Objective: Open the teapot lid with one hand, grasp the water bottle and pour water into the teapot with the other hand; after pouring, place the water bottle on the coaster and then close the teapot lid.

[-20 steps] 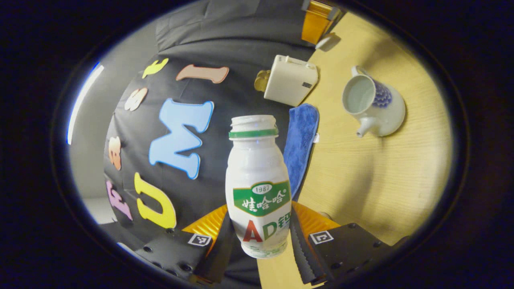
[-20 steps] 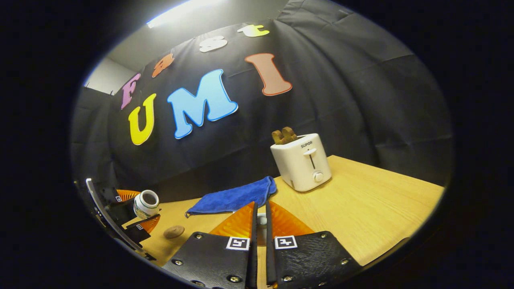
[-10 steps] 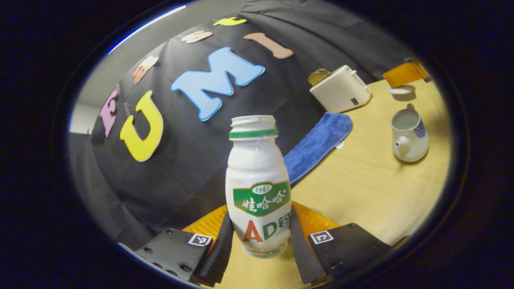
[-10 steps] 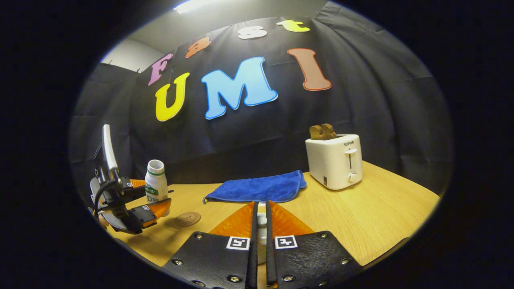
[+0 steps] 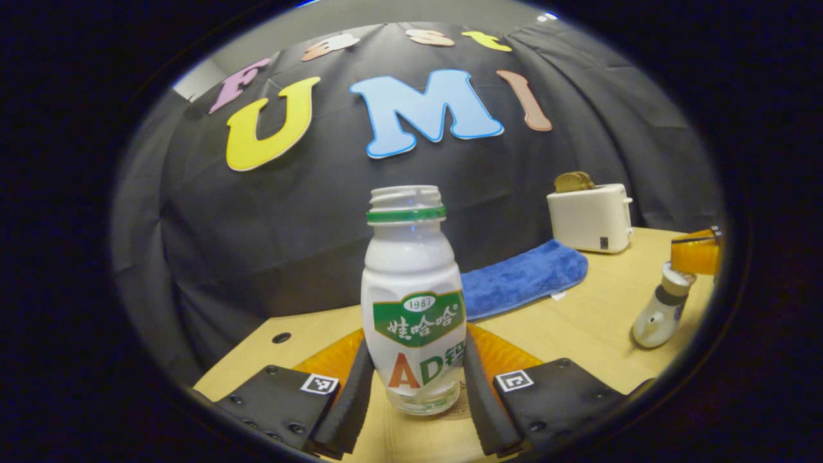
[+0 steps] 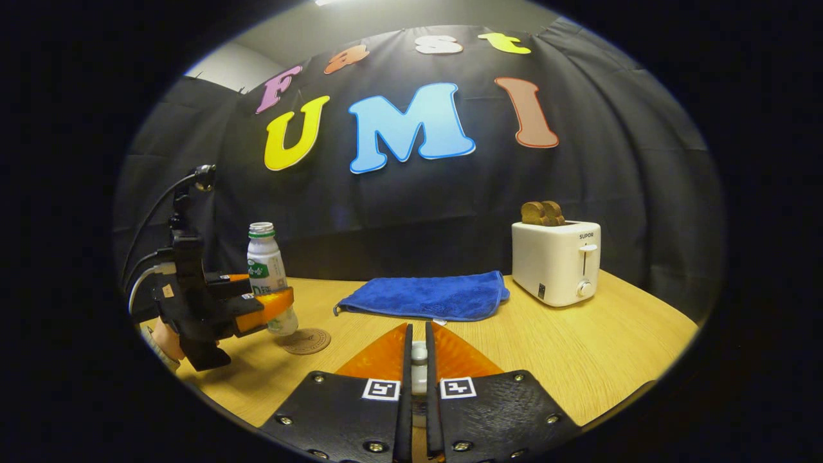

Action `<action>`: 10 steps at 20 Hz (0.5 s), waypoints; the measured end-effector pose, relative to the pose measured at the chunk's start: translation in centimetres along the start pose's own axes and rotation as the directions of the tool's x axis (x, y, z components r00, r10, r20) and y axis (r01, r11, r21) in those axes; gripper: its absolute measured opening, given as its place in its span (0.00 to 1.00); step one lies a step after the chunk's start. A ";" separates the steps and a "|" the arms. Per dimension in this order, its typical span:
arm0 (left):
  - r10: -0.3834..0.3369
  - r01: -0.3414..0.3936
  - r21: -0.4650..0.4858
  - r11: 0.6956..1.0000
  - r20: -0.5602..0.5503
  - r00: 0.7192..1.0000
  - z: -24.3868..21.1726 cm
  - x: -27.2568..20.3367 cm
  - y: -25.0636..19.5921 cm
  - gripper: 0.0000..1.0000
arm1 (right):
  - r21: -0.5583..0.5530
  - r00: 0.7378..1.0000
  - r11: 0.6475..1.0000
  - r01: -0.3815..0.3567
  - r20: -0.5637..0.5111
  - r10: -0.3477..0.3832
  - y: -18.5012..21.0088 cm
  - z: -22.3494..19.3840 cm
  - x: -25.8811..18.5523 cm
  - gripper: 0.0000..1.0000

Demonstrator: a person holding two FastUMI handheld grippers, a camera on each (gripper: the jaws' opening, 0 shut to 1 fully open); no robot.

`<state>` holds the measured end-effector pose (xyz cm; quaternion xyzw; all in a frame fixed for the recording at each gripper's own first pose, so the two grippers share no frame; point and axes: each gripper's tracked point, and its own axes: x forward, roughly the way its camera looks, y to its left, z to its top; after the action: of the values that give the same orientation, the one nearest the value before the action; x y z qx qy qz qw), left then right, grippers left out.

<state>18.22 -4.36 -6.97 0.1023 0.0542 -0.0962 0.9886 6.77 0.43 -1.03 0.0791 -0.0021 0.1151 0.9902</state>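
The white plastic water bottle with a green printed label (image 5: 412, 302) has a smooth, faintly glossy skin. The pale wood-grain bench (image 6: 578, 347) looks matt. The blue cloth towel (image 6: 424, 296) is soft and nappy. The white toaster (image 6: 558, 262) looks like smooth plastic; the small glazed white teapot (image 5: 659, 315) shines. The round brown coaster (image 6: 305, 341) looks matt.

**A:** so what's the rig actually look like up close?

**B:** the right hand-held gripper (image 6: 416, 360) has black plates dotted with round screws, a small square black-and-white marker tag on each, and ribbed translucent orange wedges ahead of them. the left hand-held gripper (image 5: 415, 386) has the same plates, tags and orange, with ridged inner faces. from the side (image 6: 257, 308) it's a chunky black frame with black cables looping off a post on top.
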 end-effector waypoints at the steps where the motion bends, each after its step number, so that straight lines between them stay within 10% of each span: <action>1: -0.011 0.011 -0.050 0.999 0.005 1.000 0.2 0.5 -0.2 0.80 | -0.007 1.000 1.000 0.006 -0.006 -0.006 -0.1 -0.2 0.1 0.08; 10: -0.016 0.018 -0.198 0.980 0.015 1.000 -0.3 0.1 -0.4 0.72 | -0.029 0.999 0.999 0.026 -0.027 -0.026 -0.6 -0.9 0.5 0.08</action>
<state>18.21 -4.74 -7.37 0.0025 0.0580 -0.0995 0.9933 7.39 0.15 -2.02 0.0634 0.0108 0.1032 0.9926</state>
